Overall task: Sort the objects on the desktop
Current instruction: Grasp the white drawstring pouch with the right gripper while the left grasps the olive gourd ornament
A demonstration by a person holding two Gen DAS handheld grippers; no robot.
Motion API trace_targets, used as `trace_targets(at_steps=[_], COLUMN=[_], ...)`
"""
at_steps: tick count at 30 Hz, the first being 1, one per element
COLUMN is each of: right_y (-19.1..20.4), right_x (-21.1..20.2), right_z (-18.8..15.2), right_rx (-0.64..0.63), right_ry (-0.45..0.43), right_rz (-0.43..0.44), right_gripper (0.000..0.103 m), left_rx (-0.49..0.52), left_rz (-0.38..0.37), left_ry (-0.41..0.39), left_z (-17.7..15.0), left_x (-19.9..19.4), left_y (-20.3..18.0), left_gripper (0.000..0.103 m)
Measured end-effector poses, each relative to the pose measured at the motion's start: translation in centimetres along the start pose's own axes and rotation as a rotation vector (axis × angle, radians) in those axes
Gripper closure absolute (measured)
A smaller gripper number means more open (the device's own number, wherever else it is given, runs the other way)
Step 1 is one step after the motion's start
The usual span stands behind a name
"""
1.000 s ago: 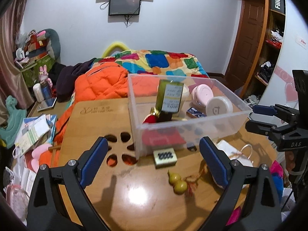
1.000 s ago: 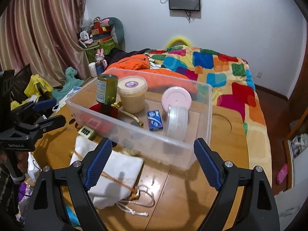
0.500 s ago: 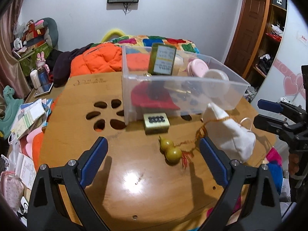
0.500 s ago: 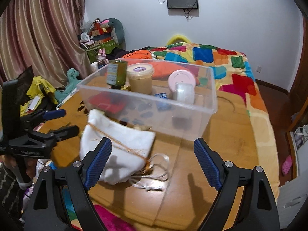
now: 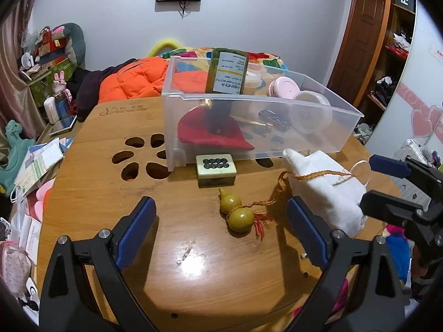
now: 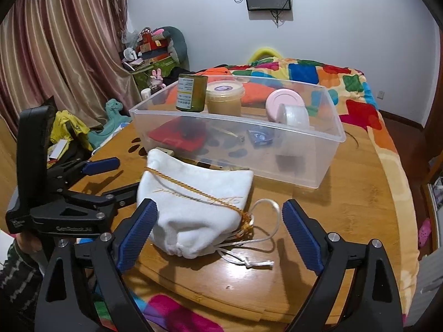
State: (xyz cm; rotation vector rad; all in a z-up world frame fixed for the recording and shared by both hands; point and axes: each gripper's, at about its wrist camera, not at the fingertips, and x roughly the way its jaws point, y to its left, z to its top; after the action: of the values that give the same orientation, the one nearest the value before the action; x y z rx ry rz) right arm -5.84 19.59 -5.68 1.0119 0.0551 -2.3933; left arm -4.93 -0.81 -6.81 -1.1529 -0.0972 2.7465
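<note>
A clear plastic bin (image 5: 318, 149) (image 6: 301, 177) stands on the round wooden table (image 5: 110, 193). It holds a green bottle (image 5: 227, 74), a red cloth, a tan jar (image 6: 224, 98), a pink round case (image 6: 282, 101), a tape roll and a blue packet. In front of the bin lie a green tile box (image 5: 216, 166), a small yellow gourd charm (image 5: 235, 210) and a white drawstring pouch (image 5: 324, 188) (image 6: 193, 204). My left gripper (image 5: 221, 232) is open, low over the table, with the gourd between its fingers. My right gripper (image 6: 218, 235) is open around the pouch's near end.
A bed with a colourful quilt (image 6: 318, 74) and an orange jacket (image 5: 133, 80) lies behind the table. Papers and clutter (image 5: 36, 166) lie on the floor at the left. A curtain (image 6: 55, 55) hangs at the left, and a wardrobe (image 5: 387, 41) stands at the right.
Both grippers have dropped lower and pulled back from the bin. The left now frames the gourd and the right now frames the pouch. Both stay open.
</note>
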Motion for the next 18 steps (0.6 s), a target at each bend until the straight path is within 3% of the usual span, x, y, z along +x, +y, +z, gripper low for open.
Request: trace_targets(at_steps=[2, 6, 16, 18], right_y=[0.0, 0.2, 0.6, 0.6], right_x=[-0.1, 0.4, 2.1, 2.5], right_z=[-0.1, -0.5, -1.0, -1.1], right_rx=[0.007, 0.007, -0.005, 0.000], right_ry=[0.000, 0.012, 0.035, 0.038], right_rz=[0.016, 0.024, 0.036, 0.046], right_gripper=[0.012, 0.007, 0.006, 0.006], left_rx=[0.007, 0.020, 0.042, 0.055], left_rz=[-0.001, -0.009, -0.001, -0.001], left_ry=[-0.003, 0.012, -0.002, -0.008], left_z=[0.0, -0.1, -0.4, -0.5], left_x=[0.1, 0.5, 1.0, 1.0], left_y=[-0.2, -0.5, -0.7, -0.8], left_gripper=[0.008, 0.020, 0.032, 0.038])
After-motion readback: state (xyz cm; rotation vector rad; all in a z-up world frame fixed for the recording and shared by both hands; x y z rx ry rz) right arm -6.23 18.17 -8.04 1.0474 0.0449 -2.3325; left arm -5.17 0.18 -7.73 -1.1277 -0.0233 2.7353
